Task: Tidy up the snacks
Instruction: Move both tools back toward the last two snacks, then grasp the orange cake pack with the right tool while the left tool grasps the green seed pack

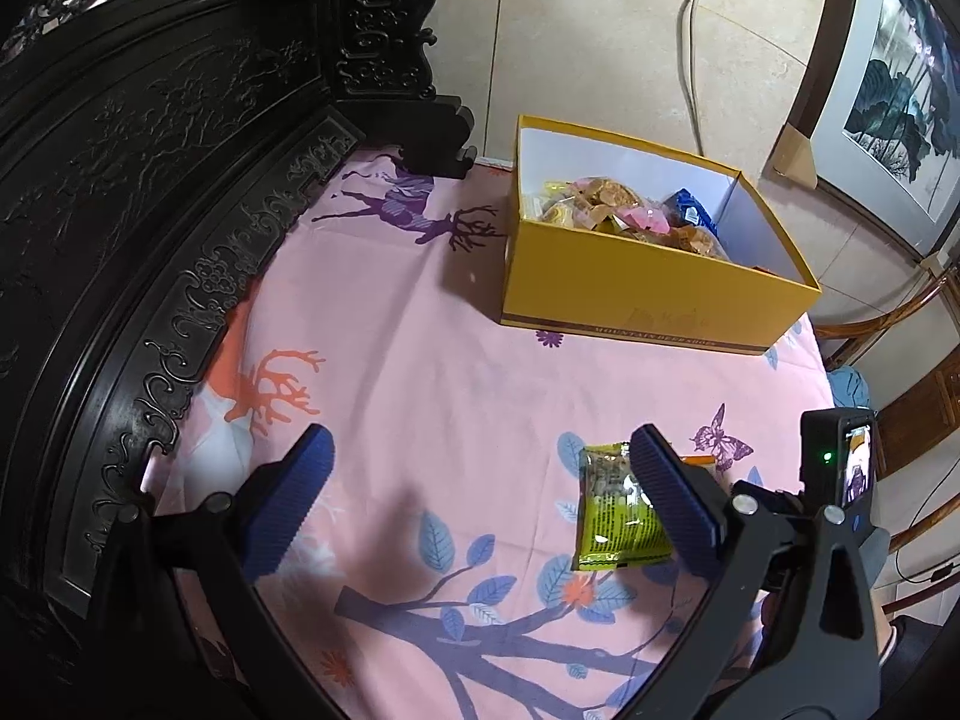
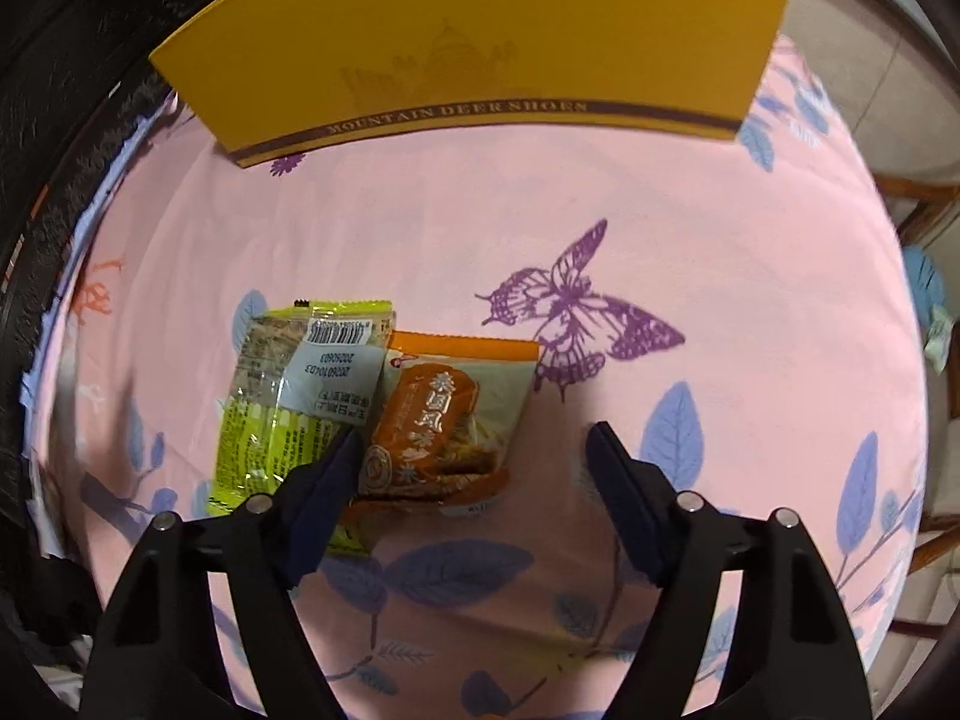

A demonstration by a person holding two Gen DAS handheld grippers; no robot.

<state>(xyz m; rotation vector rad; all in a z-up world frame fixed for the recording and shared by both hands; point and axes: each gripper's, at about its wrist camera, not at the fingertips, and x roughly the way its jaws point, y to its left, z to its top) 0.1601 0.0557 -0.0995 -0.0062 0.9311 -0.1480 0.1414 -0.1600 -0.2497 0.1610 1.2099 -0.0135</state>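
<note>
With your right gripper part open and holding nothing, centre it over the orange packet, clear of the green packet, before squeezing.

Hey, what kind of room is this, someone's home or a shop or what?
Most likely a room in a home. A pink printed cloth covers the surface beside dark carved wooden furniture, a framed painting leans against the tiled wall, and a yellow shoebox holds wrapped snacks.
</note>
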